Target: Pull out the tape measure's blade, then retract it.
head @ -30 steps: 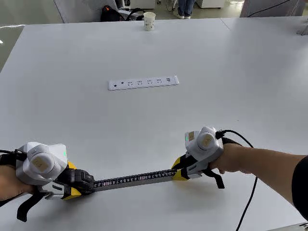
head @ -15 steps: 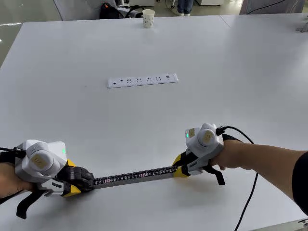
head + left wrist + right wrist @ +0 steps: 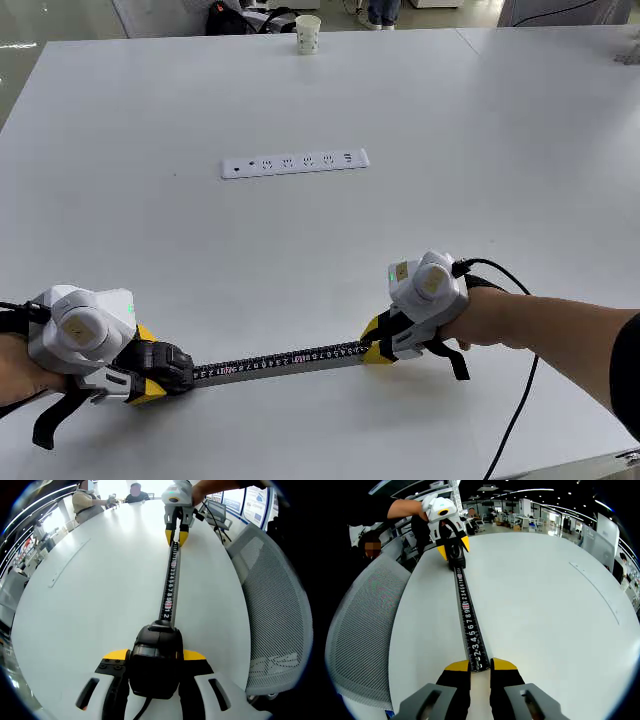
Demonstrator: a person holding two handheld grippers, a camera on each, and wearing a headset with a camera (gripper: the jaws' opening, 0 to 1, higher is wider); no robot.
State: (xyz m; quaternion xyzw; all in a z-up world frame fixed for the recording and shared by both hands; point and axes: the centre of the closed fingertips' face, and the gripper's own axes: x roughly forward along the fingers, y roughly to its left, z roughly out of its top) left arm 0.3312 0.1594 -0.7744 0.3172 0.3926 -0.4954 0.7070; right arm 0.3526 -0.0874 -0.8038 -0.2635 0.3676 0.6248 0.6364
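Observation:
The black tape measure case point(image 3: 155, 657) sits clamped between the yellow-tipped jaws of my left gripper point(image 3: 150, 372), low on the white table at the near left. Its blade point(image 3: 278, 360) stretches right across the tabletop, numbers up, to my right gripper point(image 3: 372, 350), which is shut on the blade's end point(image 3: 479, 666). In the left gripper view the blade point(image 3: 170, 585) runs straight ahead to the right gripper point(image 3: 176, 534). Along the right gripper view the blade point(image 3: 467, 620) leads to the case point(image 3: 454, 550) held in the left gripper point(image 3: 452, 547).
A white power strip point(image 3: 294, 163) lies mid-table, and a paper cup point(image 3: 308, 34) stands at the far edge. The right gripper's black cable point(image 3: 520, 400) trails off the table's near edge. A grey mesh chair point(image 3: 272, 615) stands beside the table. People sit at the far end.
The blade looks slightly longer between the grippers; the left gripper with the case has eased a little left. The head camera has tilted, shifting the whole picture.

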